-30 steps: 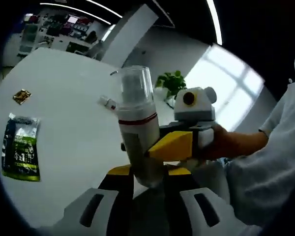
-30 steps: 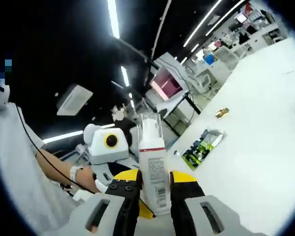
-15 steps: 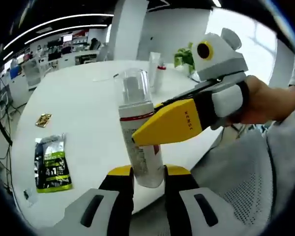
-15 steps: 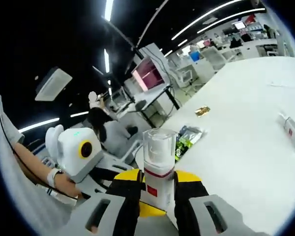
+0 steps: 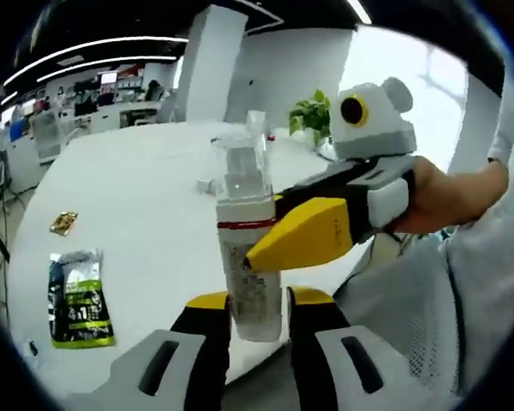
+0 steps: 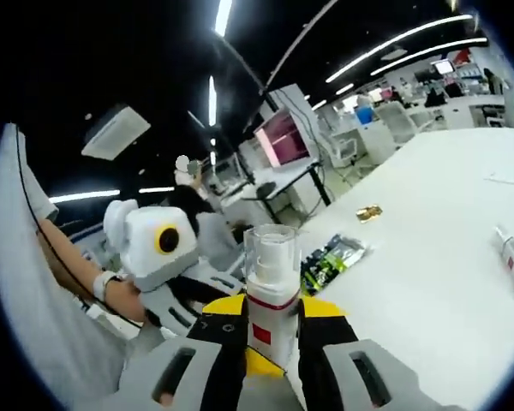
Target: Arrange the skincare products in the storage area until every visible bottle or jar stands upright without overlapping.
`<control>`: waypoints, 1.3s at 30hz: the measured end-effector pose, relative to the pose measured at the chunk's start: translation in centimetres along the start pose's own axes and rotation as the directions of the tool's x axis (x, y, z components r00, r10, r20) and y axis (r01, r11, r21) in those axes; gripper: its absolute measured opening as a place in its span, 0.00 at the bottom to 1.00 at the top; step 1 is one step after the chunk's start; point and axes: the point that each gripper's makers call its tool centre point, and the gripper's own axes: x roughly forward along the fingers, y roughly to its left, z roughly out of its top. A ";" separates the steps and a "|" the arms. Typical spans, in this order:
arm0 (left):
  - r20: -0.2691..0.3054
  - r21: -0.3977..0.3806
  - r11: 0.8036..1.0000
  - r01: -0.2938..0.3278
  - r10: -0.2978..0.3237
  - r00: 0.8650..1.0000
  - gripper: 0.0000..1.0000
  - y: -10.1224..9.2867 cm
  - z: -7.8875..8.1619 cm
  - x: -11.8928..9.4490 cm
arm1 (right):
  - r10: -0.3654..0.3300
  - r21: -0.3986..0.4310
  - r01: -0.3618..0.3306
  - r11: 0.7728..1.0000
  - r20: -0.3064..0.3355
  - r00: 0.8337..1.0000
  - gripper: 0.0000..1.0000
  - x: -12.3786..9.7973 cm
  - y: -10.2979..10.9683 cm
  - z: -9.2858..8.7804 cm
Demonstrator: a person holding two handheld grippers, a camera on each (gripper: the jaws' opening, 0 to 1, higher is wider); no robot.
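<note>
while both grippers clamp it, bottle (image 5: 247,257) stands upright.

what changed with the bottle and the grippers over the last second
Nothing was let go: the pump bottle stays clamped by both the left gripper and right gripper. The views tilted and swung with the hands. The green packet stays flat on the white table.

— What sort of place is this?
— An open-plan office or lab: long ceiling light strips (image 6: 216,94), a big white table (image 5: 137,197), far rows of desks (image 6: 385,120) with monitors (image 6: 278,137), a potted plant (image 5: 313,128) by a bright window (image 5: 415,94).
</note>
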 end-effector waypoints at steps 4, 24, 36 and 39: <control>-0.008 -0.018 1.000 0.014 -0.014 1.000 0.18 -0.3 -0.2 -0.5 | 0.028 0.010 -0.028 1.000 0.004 1.000 0.17 -0.2 0.5 0.0; -0.060 0.111 0.969 -0.220 0.228 0.972 0.18 2.5 -1.3 -0.1 | -0.166 0.224 0.176 0.959 -0.062 0.984 0.14 0.3 -1.4 -1.4; -0.010 0.231 0.945 -0.232 0.240 0.971 0.29 3.2 -0.4 -0.5 | -0.214 0.020 0.217 0.976 -0.098 0.972 0.11 -0.7 -2.1 -1.5; -0.057 0.151 0.970 -0.191 0.201 0.978 0.25 3.6 -1.2 -0.7 | -0.236 -0.004 0.237 0.971 -0.090 0.967 0.11 -1.0 -2.8 -1.3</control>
